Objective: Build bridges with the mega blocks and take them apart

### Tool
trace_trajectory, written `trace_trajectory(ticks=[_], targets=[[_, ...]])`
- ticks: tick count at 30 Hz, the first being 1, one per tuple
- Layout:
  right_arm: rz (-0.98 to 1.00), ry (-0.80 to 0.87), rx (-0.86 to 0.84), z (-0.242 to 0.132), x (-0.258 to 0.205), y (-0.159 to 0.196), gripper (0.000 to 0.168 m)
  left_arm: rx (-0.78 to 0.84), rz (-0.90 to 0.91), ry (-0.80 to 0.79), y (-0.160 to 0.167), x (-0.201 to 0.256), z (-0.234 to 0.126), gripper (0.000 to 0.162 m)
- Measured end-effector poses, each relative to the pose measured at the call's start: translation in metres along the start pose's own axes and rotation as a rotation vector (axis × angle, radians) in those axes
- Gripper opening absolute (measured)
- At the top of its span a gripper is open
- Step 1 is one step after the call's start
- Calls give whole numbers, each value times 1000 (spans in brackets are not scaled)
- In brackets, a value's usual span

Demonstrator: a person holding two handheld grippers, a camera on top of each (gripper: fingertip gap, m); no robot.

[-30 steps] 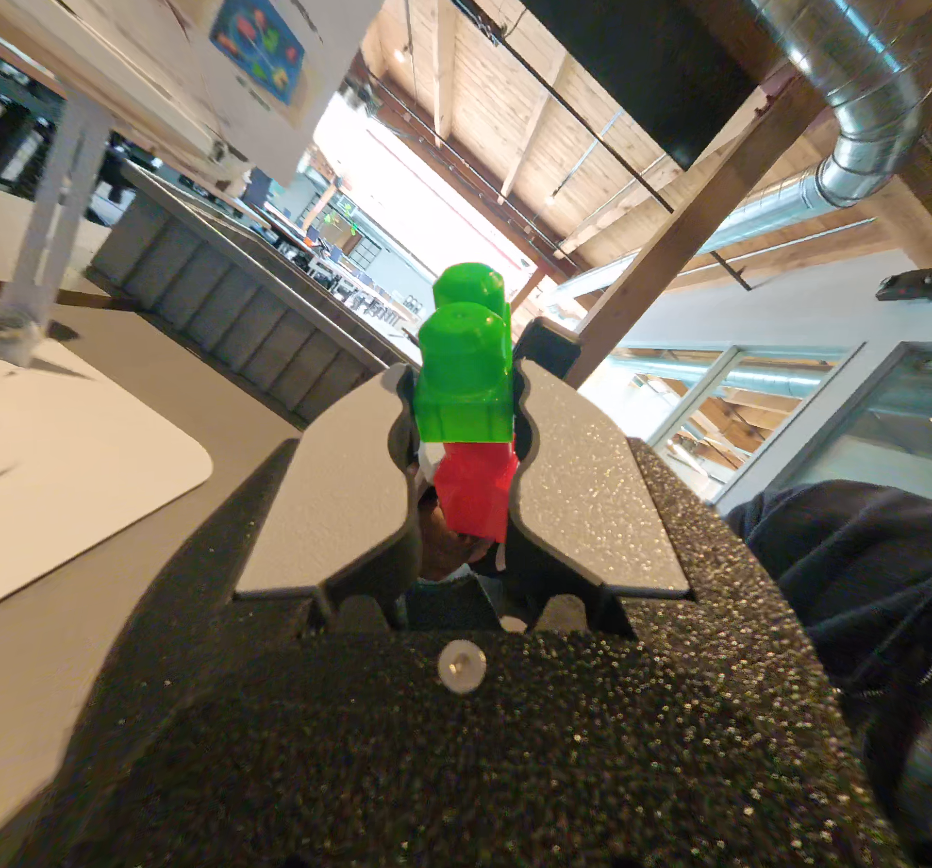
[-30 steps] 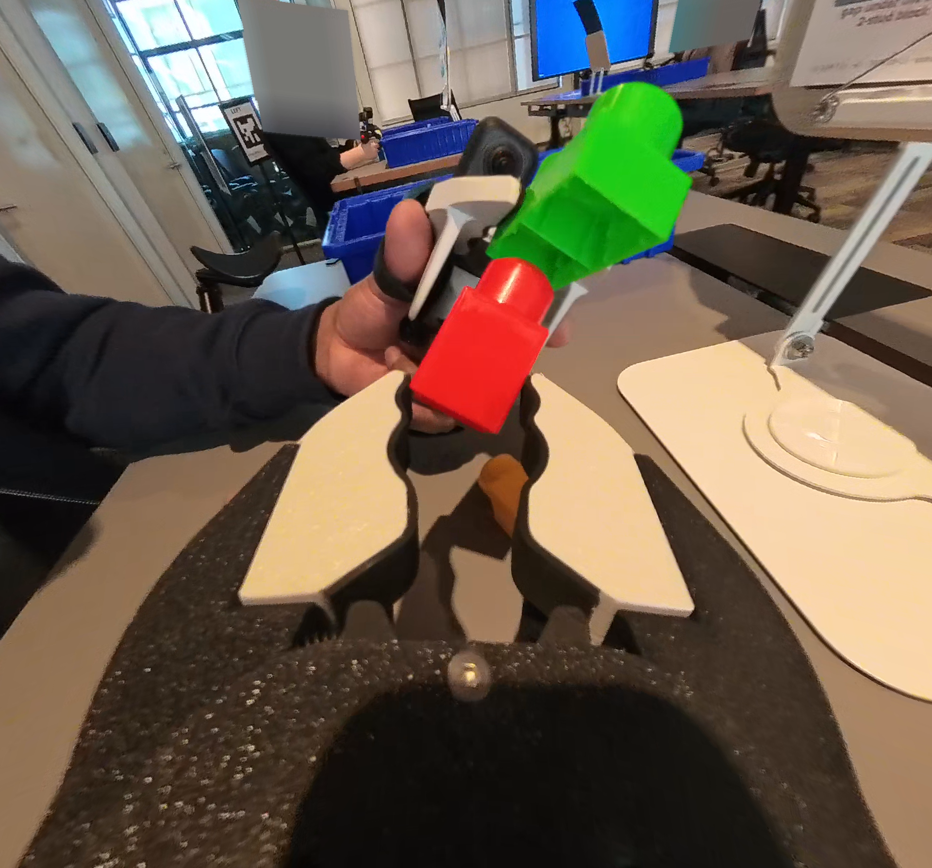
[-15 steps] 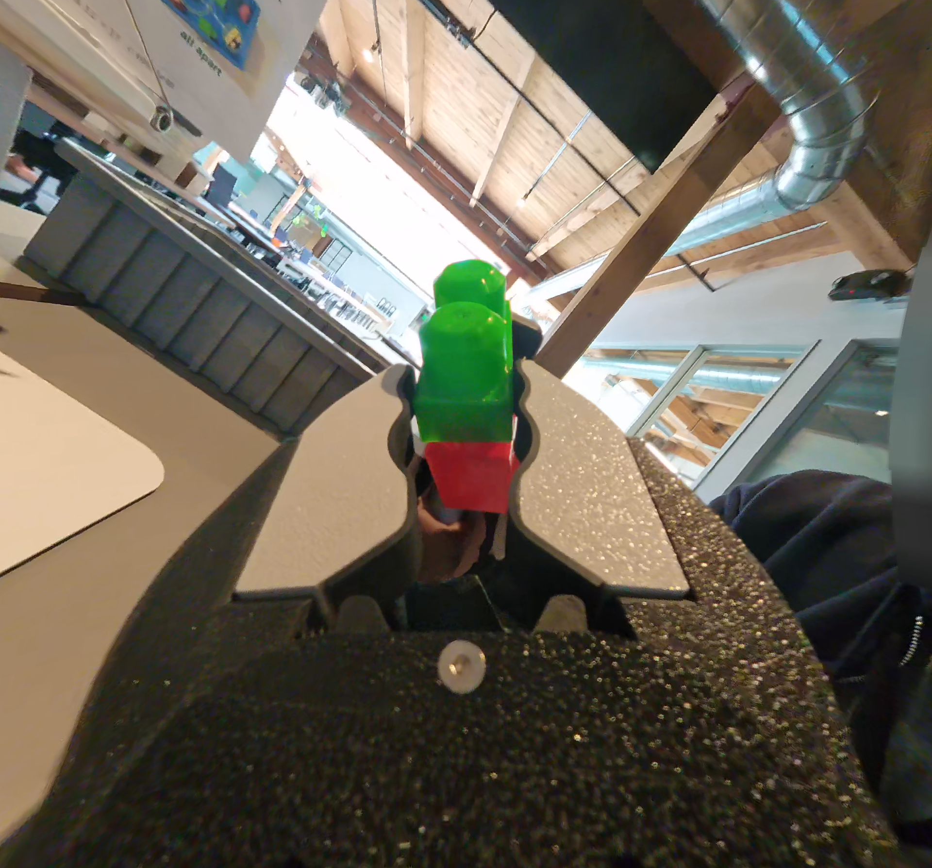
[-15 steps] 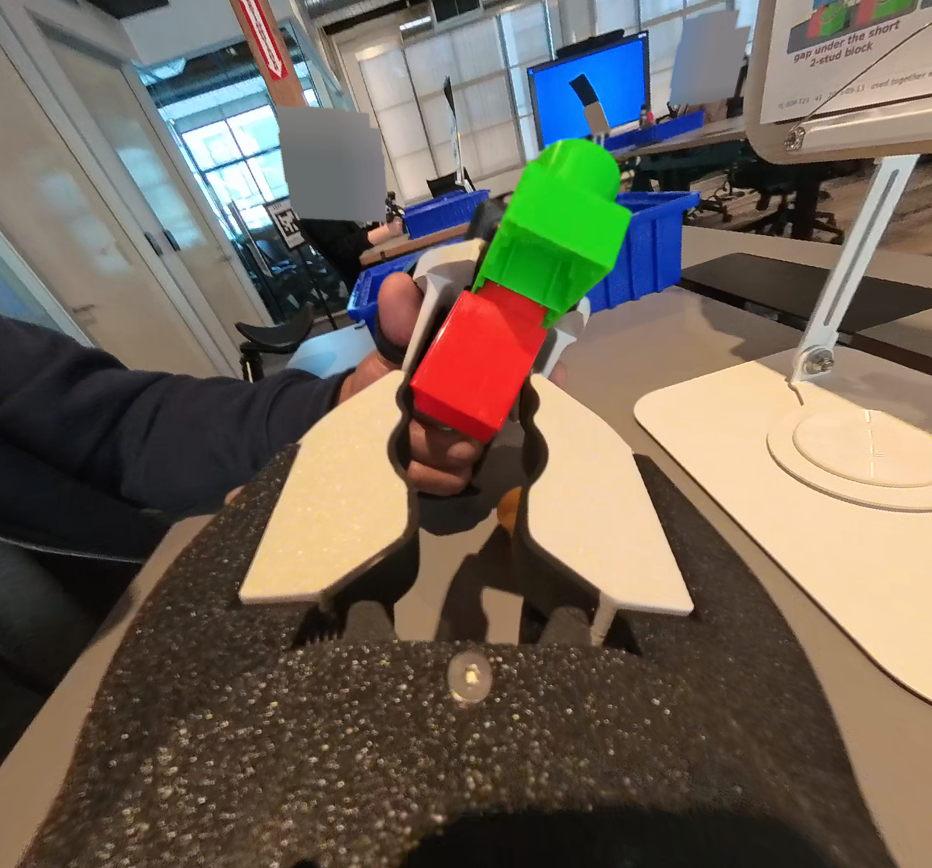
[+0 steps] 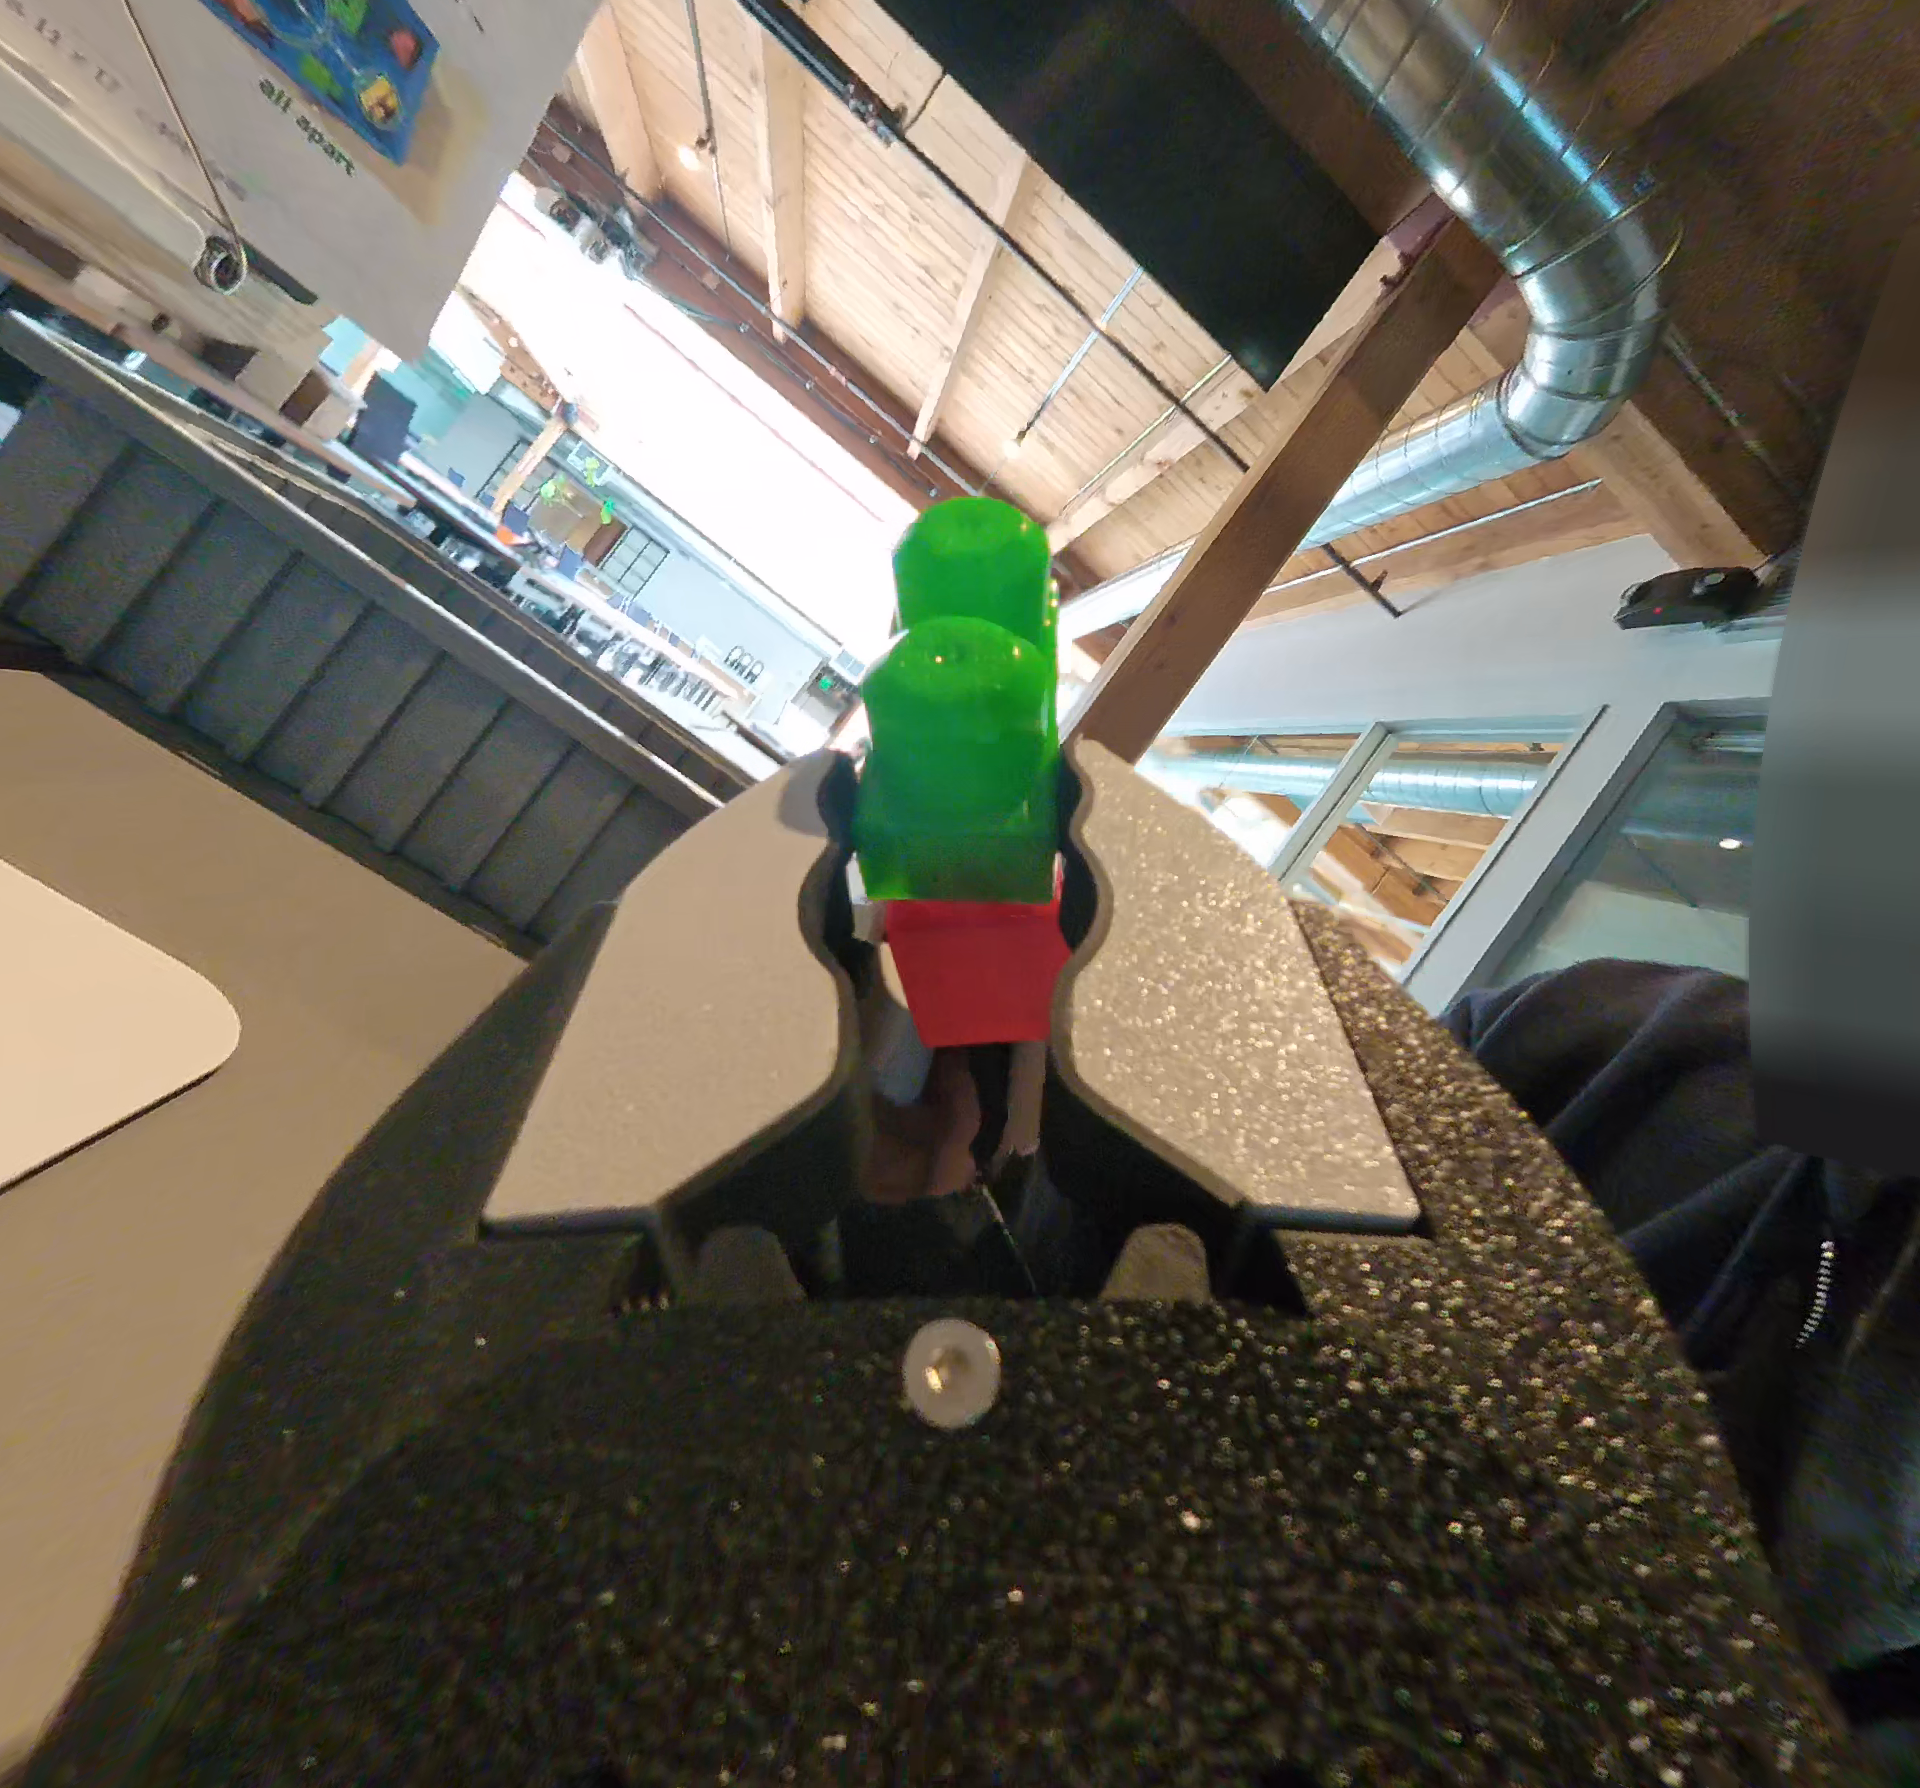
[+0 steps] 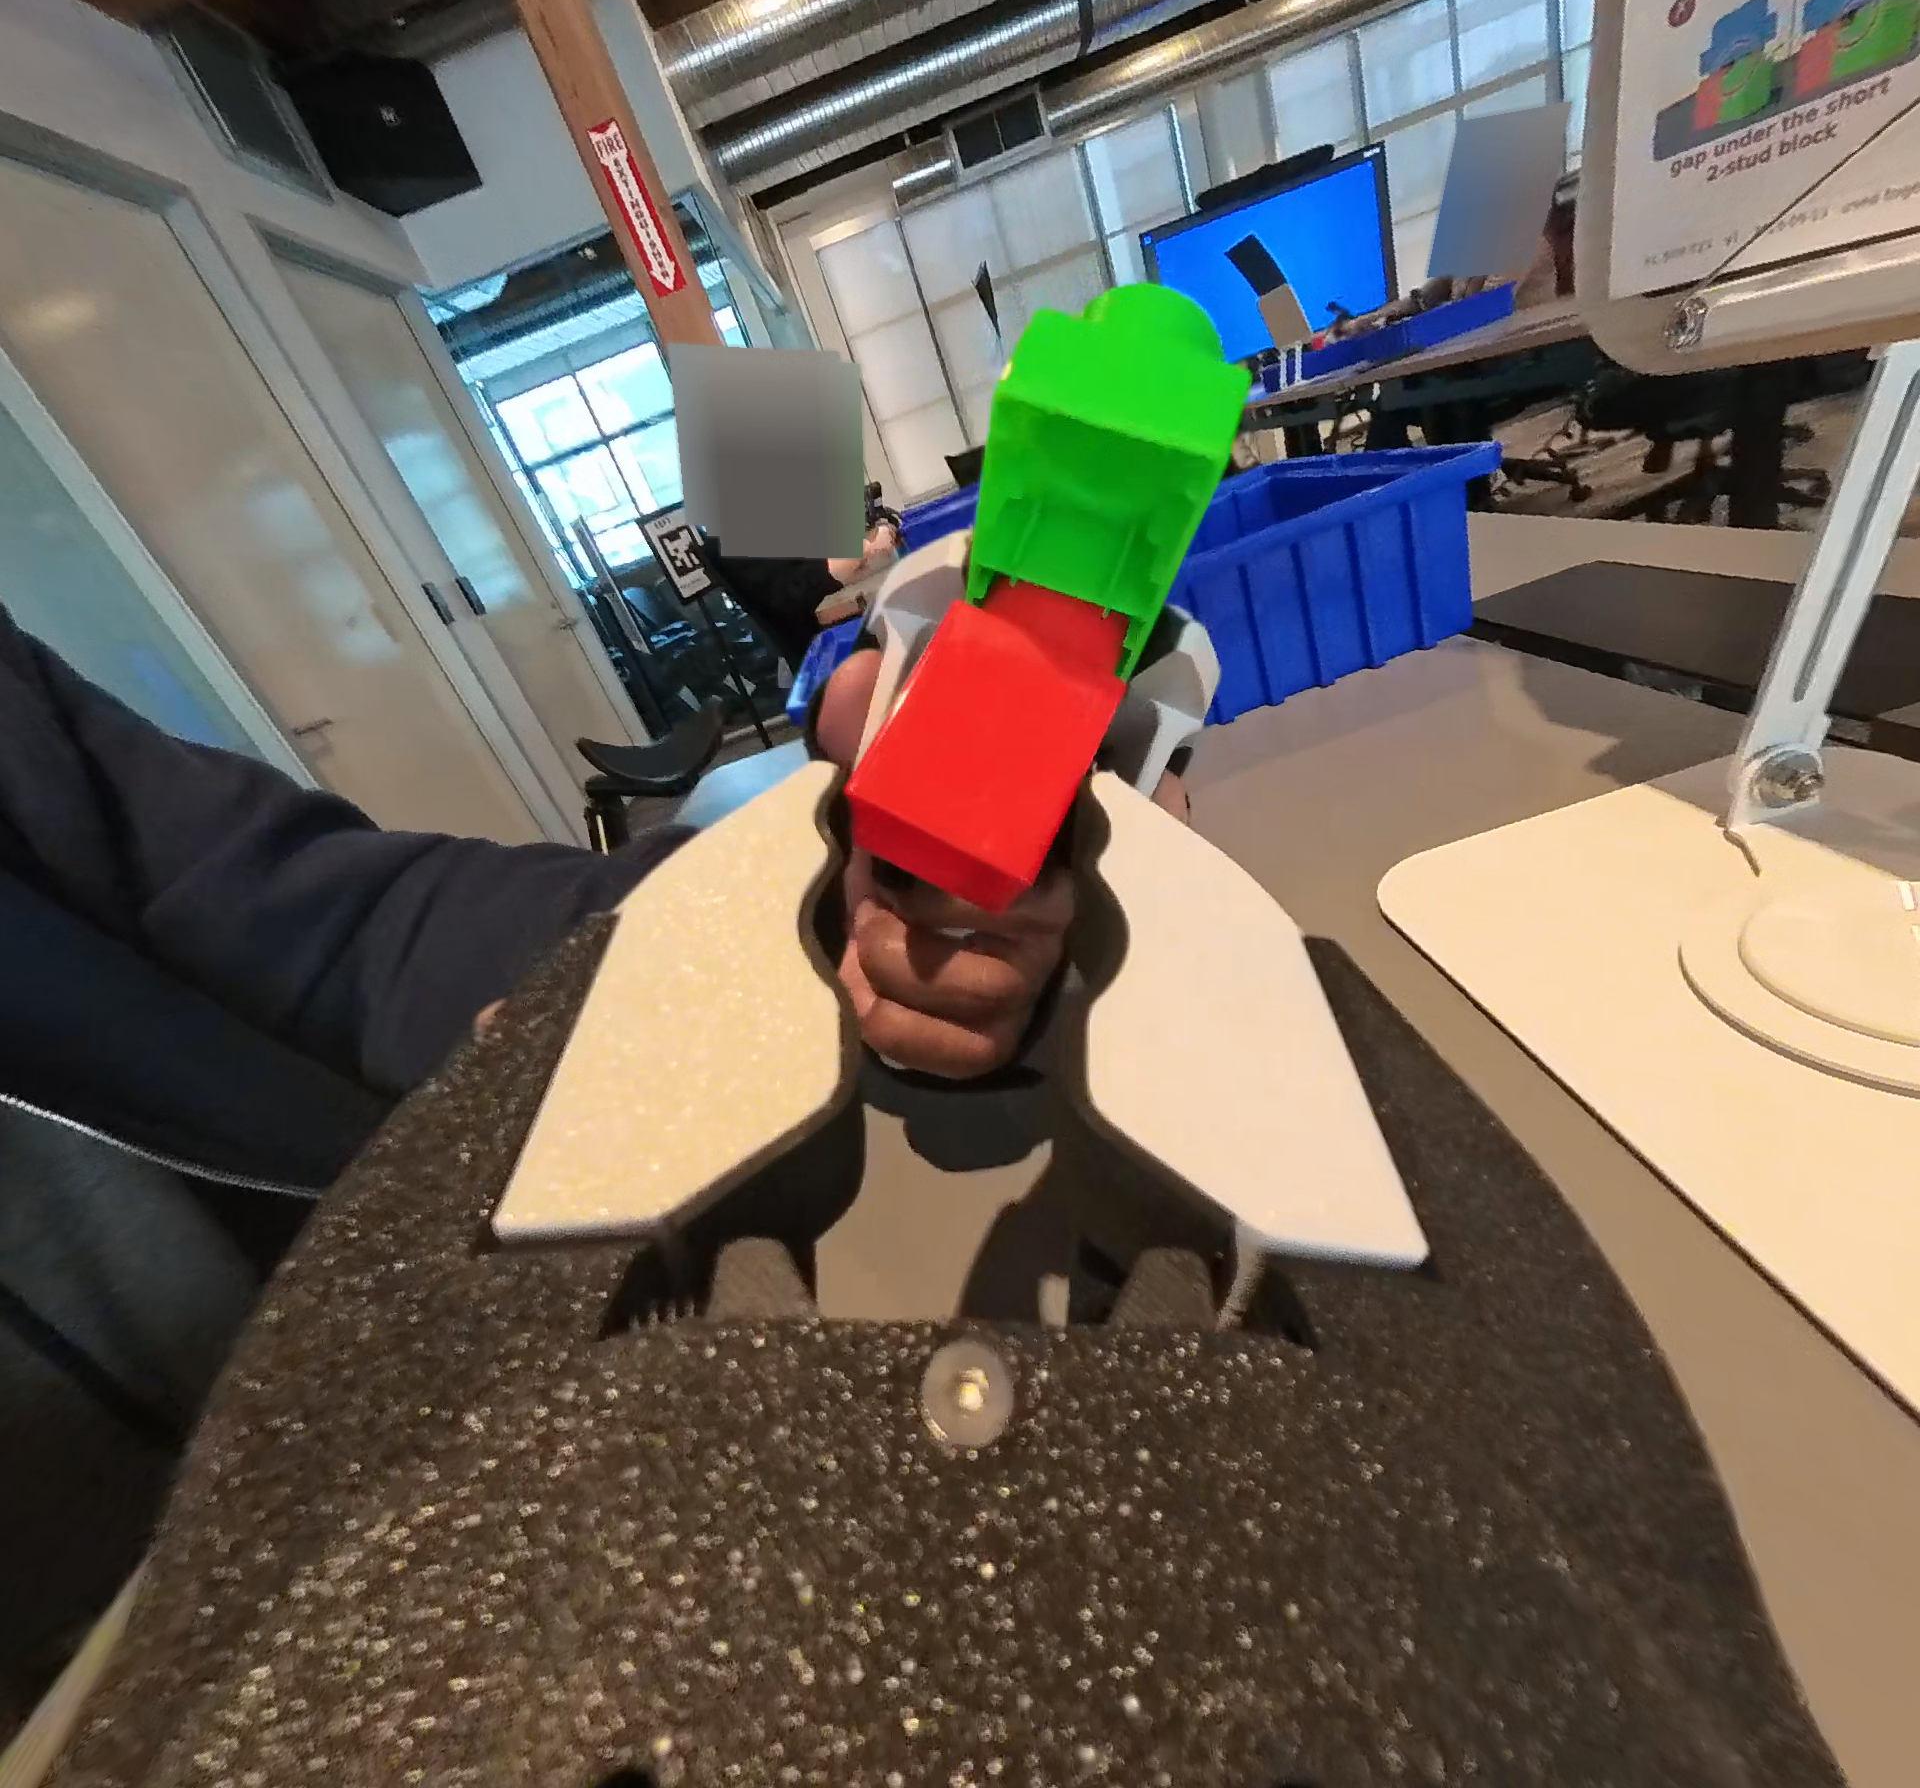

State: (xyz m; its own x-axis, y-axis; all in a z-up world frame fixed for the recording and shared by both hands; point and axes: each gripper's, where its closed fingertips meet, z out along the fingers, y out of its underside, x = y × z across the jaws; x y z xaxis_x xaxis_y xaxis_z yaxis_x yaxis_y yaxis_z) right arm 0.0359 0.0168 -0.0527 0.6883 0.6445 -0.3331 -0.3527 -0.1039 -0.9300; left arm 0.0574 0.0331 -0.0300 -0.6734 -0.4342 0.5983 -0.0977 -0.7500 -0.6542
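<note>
The left gripper (image 5: 956,834) is clamped on the green block (image 5: 956,772), held in the air above the table (image 5: 343,959). The right gripper (image 6: 961,803) is closed on the red block (image 6: 982,782), whose stud sits inside the green block's (image 6: 1107,460) open underside. Both blocks are raised above the table (image 6: 1340,751), in front of a blue bin (image 6: 1351,564).

The grey tabletop (image 6: 1299,803) lies open beneath both grippers. To the right, a white stand base (image 6: 1662,990) with its upright post (image 6: 1829,595) blocks passage. Behind, a blue bin (image 6: 1351,575) bounds the far side, and a dark sleeve (image 6: 260,928) fills the left.
</note>
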Motion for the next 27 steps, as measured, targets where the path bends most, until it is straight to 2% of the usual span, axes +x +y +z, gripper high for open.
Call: trace_trajectory(ticks=[6,18,22,27], targets=[[-40,19,-99,-2,3,8,41,-105,42,-52,6,-4,-2,36],[-70,2,-337,-13,6,28,40,-314,7,-82,30,-12,-10,36],[-52,1,-313,-13,6,27,41,-297,-1,-78,29,-12,-9,36],[1,42,-185,-7,9,14,42,-188,16,-67,16,-11,-7,36]])
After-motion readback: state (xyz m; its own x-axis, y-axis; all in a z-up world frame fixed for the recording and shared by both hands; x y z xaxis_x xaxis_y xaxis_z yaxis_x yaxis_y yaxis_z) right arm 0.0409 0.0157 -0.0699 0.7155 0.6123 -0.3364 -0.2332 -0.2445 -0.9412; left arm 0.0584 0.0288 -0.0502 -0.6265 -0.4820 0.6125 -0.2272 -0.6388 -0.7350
